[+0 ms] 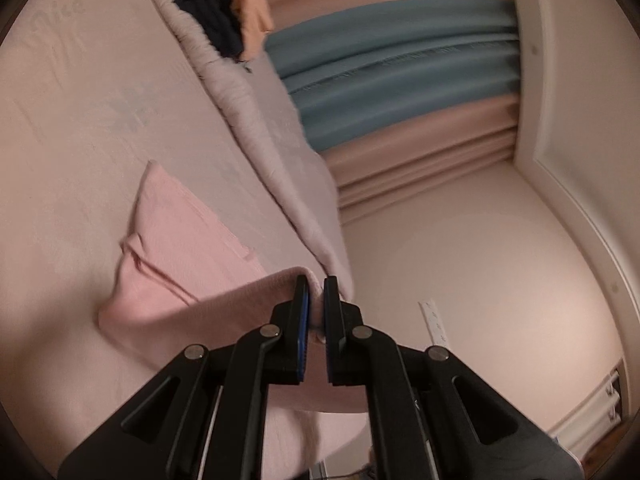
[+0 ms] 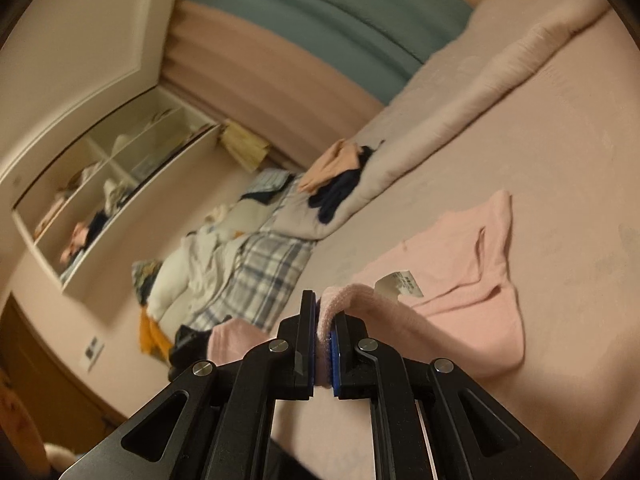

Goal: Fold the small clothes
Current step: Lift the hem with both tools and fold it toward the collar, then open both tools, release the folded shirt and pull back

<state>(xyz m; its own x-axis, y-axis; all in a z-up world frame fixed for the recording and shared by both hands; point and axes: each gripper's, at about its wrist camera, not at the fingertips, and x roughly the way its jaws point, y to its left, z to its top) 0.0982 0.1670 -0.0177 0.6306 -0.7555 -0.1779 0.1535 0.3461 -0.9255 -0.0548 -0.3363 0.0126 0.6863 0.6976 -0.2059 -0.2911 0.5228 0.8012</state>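
A small pink knit garment [image 1: 180, 240] lies on the pale pink bed sheet [image 1: 72, 128]. My left gripper [image 1: 316, 292] is shut on one of its edges, which is lifted off the sheet. In the right wrist view the same pink garment [image 2: 460, 264] spreads over the sheet [image 2: 552, 152], a white care label [image 2: 400, 284] showing. My right gripper [image 2: 325, 304] is shut on another lifted ribbed edge of it. Both pinched edges hang a little above the bed while the rest of the garment rests flat.
A rolled grey quilt [image 1: 256, 112] runs along the bed's far side with a dark garment [image 1: 212, 20] and a peach garment [image 1: 256, 4] on it. Curtains [image 1: 400, 60] and a wall [image 1: 480, 272] stand beyond. A clothes pile [image 2: 240, 264] and an open shelf unit [image 2: 116, 184] lie left.
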